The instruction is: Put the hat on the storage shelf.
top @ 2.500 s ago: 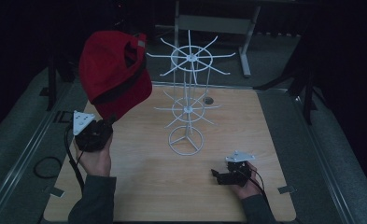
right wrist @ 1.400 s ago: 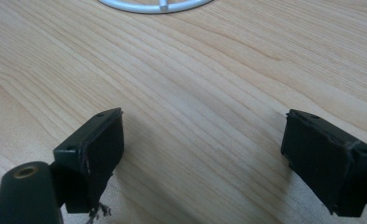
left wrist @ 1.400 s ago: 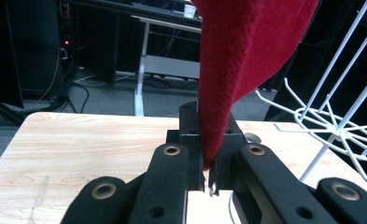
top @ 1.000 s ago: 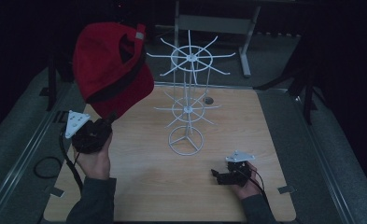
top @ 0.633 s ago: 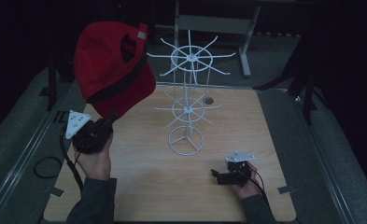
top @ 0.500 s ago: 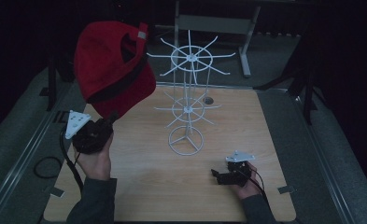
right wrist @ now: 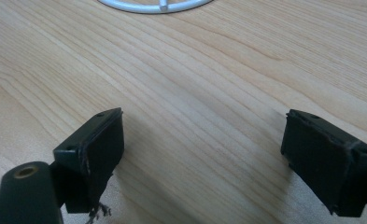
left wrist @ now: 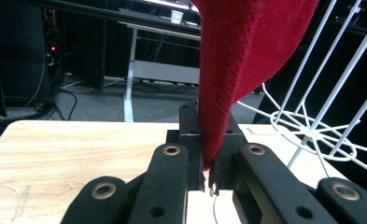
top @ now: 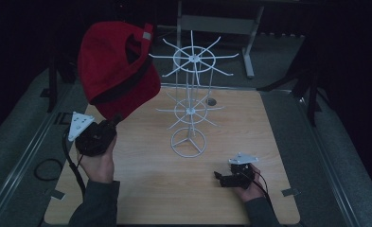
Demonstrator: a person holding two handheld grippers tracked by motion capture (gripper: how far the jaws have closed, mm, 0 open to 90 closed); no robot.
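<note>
High view overlooks table (top: 269,142); gripper views sit close.

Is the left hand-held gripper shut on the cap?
Shut: the left hand-held gripper clamps the red fabric baseball cap's edge between its jaws.

I count one red cap (top: 117,71), pinched by its edge in my left gripper (left wrist: 206,161). One white wire display rack (top: 191,101) stands on the one wooden table (top: 146,184), with two tiers of spokes and one round base. I hold two grippers; my right gripper (right wrist: 204,161) has its jaws spread above bare wood.
</note>
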